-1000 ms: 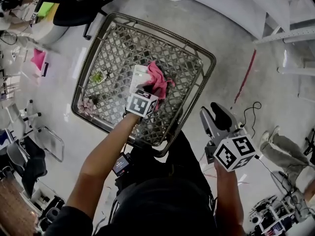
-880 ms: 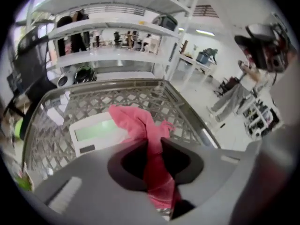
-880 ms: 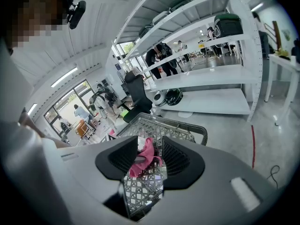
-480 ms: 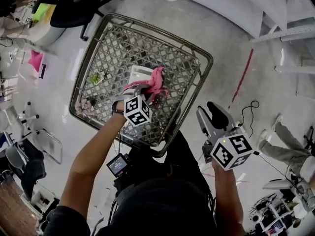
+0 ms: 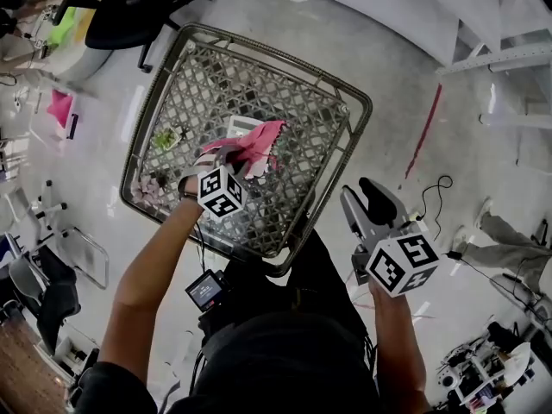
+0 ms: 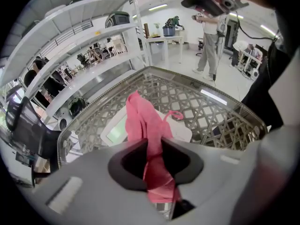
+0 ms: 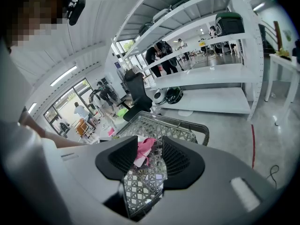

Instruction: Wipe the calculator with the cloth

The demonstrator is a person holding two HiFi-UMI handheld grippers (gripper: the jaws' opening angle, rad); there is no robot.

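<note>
- Pinching the pink cloth in the left gripper, jaws all but together on the fabric.
- Hanging the cloth's loose end over part of the white calculator, flat near the middle of the table.
- Holding the right gripper off the table's near corner, jaws apart, nothing between them.
- Underneath: 1 glass-topped lattice table on pale grey floor, red line to its right.
- Around: white shelving, 1 black office chair past the far corner.
</note>
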